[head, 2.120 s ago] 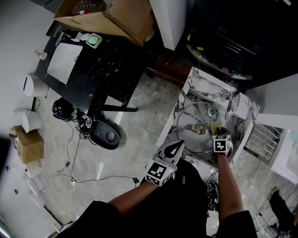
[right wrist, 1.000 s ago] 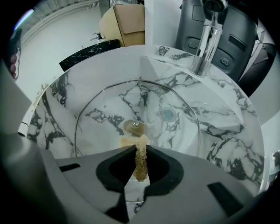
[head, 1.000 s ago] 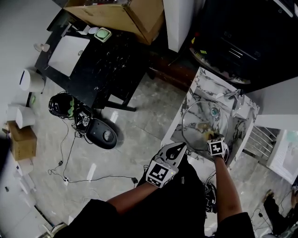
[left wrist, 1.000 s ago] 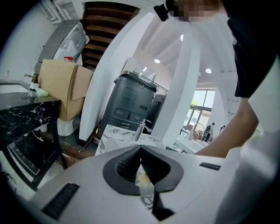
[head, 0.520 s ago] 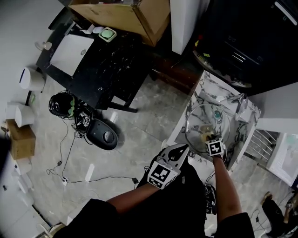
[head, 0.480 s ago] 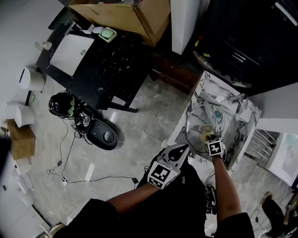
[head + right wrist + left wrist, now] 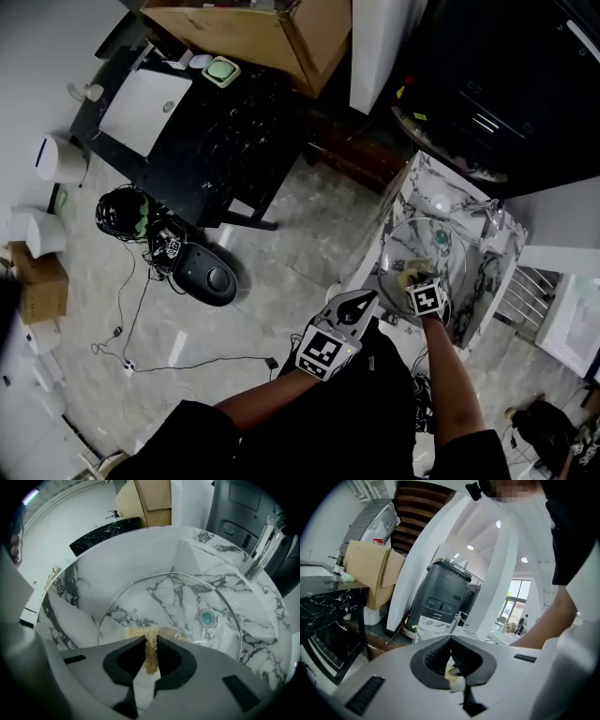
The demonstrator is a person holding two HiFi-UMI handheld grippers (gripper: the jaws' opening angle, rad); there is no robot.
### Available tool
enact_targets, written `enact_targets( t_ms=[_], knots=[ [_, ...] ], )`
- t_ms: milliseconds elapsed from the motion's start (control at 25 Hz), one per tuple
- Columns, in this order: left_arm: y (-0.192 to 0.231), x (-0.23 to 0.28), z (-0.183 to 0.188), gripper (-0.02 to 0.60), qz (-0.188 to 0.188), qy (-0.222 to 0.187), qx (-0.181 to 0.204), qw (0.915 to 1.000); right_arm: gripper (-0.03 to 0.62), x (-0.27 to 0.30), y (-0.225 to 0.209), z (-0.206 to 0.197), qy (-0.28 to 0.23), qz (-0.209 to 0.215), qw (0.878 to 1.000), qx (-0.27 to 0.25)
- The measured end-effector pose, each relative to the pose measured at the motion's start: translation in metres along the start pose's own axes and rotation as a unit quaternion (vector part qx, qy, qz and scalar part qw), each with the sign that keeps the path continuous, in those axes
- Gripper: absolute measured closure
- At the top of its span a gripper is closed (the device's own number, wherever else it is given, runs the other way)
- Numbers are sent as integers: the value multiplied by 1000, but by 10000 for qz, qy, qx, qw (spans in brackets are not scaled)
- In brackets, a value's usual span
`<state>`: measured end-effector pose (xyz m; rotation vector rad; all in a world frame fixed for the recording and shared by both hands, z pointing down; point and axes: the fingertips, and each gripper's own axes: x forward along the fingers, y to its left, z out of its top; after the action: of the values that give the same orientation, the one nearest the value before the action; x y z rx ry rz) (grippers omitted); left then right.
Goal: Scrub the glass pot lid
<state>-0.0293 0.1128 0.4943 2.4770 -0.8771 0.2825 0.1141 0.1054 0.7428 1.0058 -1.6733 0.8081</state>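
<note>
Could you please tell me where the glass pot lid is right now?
The glass pot lid lies in the marble sink at the head view's right, just under the right gripper, whose scouring pad sits at its near rim.

No lettering, brand name, number or sign can be read in any of the views. The only printed marks are the black-and-white square patterns on the left tongs (image 7: 364, 300) and the right tongs (image 7: 412, 279). These patterns spell no words or figures.
</note>
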Motion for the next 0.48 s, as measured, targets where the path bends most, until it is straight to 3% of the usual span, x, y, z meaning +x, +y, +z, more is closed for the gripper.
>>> enact_targets(
  t_ms=[200,480],
  knots=[
    [19,-3,2,565,39,-14,-158,9999,533,4,4,15,-48,-34,10000,-1],
    [39,-6,16,566,45,-94,-81,9999,533,5,8,37,-154,-131,9997,163]
  ],
)
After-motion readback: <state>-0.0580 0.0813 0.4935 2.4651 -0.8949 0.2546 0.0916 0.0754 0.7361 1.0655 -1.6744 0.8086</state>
